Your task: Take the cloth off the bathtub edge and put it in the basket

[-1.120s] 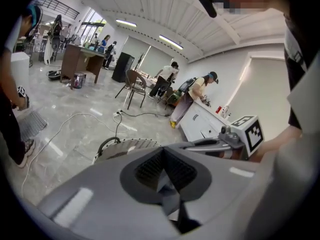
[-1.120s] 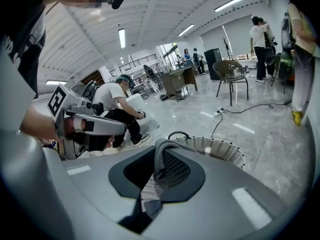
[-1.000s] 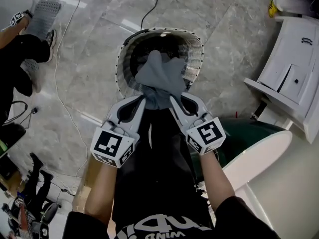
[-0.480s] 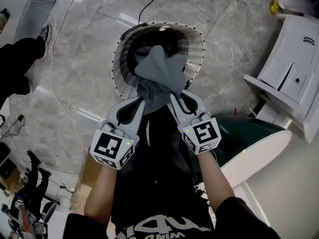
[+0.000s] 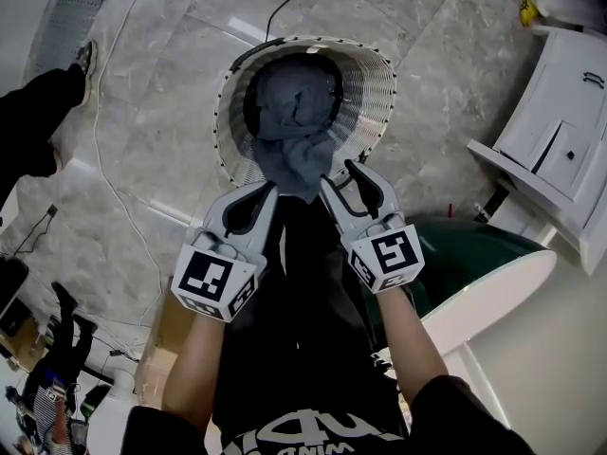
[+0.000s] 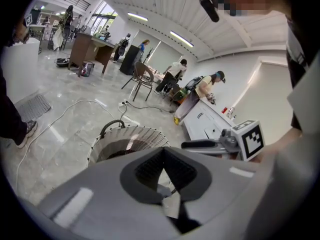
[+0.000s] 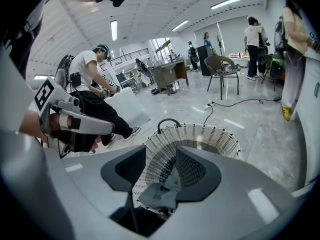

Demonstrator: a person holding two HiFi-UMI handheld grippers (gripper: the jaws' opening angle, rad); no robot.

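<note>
Our left gripper (image 5: 273,189), at the basket's (image 5: 380,76) near rim, pinches the grey cloth (image 5: 290,114), which slumps inside the basket. Our right gripper (image 5: 337,172) has just been opening, its jaws loose around a fold.

Left gripper (image 5: 273,190) and right gripper (image 5: 337,172) point down, side by side. Left jaws grip the cloth (image 5: 289,131). Right jaws have just been opening, with cloth between them.

No words, brands or numbers can be read with certainty. White lettering on the black shirt (image 5: 302,436), at the bottom edge of the head view, is seen upside down and cut off. Only black-and-white square patterns are borne by the marker cubes (image 5: 213,282).
</note>
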